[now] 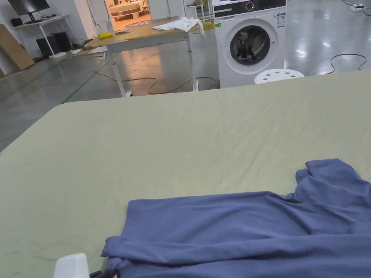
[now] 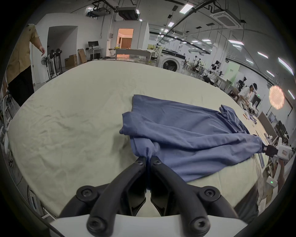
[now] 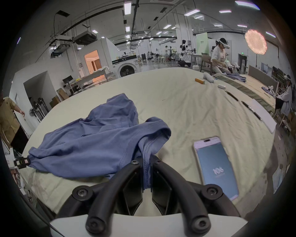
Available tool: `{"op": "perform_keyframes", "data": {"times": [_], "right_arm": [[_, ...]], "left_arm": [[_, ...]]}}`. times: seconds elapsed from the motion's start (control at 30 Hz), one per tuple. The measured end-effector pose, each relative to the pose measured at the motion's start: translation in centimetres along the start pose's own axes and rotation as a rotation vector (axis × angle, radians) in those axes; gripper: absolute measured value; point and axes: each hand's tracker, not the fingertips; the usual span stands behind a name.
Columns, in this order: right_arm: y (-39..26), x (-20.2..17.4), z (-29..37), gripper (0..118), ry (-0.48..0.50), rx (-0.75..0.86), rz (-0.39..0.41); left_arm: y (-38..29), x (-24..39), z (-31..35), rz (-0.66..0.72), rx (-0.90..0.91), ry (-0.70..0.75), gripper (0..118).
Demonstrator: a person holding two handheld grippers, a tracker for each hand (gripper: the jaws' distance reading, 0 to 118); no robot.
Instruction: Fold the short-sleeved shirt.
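The shirt [image 1: 255,227] lay rumpled on the tabletop [image 1: 180,137], no fold made yet; left tongs [image 2: 148,158] and right tongs [image 3: 146,158] each clamped its edge.

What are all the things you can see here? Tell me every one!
Blue short-sleeved cotton shirt: one, blue, rumpled on the near part of the bed.
Pale green bed sheet: one, pale green, under the shirt.
White front-loading washing machine: one, white, on the floor beyond the bed.
White round plastic stool: one, white, before the washer.
Wooden-topped table: one, tan, far left, with white cloth on it.
Smartphone with lit screen: one, pale case, on the sheet right of the shirt.
Left tool: one, black jaws, shut on the shirt's edge.
Right tool: one, black jaws, shut on the shirt's edge.
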Motion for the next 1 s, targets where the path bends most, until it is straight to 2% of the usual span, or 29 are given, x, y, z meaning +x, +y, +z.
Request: {"op": "perform_keyframes", "data": {"times": [0.07,0.17,0.37,0.4,0.43,0.47,0.5,0.53,0.57,0.6,0.67,0.8,0.9,1.0], "right_arm": [[-0.7,0.5,1.6,5,-0.016,0.002,0.010],[-1.7,1.1,3.6,4,0.003,-0.018,-0.038],[-3.1,0.5,4.6,5,-0.036,-0.065,0.044],[-3.7,1.4,3.7,5,-0.035,-0.068,0.061],[-3.8,1.2,3.3,15,-0.038,-0.079,0.081],[-4.0,1.1,2.9,15,-0.041,-0.083,0.090],[-4.2,1.0,2.7,20,-0.046,-0.092,0.116],[-4.3,0.7,2.7,42,-0.066,-0.091,0.145],[-4.5,0.5,2.9,58,-0.072,-0.077,0.157],[-4.5,0.3,3.3,63,-0.058,-0.046,0.164],[-4.3,-0.1,4.3,62,-0.012,0.024,0.144],[-3.7,-2.1,6.5,63,0.146,0.186,0.036],[-3.0,-3.9,7.5,63,0.204,0.266,0.039],[-2.2,-5.1,8.5,57,0.264,0.312,0.092]], "left_arm": [[-1.3,-0.2,1.2,0.011,-0.019,-0.005,0],[-3.0,-0.4,2.9,0.049,-0.040,-0.021,0],[-4.8,-0.7,4.6,0.065,-0.058,-0.033,0],[-4.9,-0.7,4.4,0.061,-0.057,-0.036,7],[-5.1,-0.7,4.2,0.054,-0.050,-0.046,25],[-5.3,-0.6,4.1,0.042,-0.045,-0.046,25],[-5.4,-0.4,4.2,-0.004,-0.033,-0.040,31],[-5.5,-0.1,4.5,-0.051,-0.011,-0.034,50],[-5.5,0.3,5.0,-0.099,0.013,-0.025,69],[-5.5,0.9,5.7,-0.142,0.051,-0.012,79],[-4.9,1.9,6.9,-0.191,0.130,0.022,82],[-3.0,5.3,10.2,-0.220,0.344,0.008,82],[-1.9,7.6,11.8,-0.240,0.450,-0.029,82],[-1.7,9.3,12.5,-0.295,0.530,0.002,78]]}}
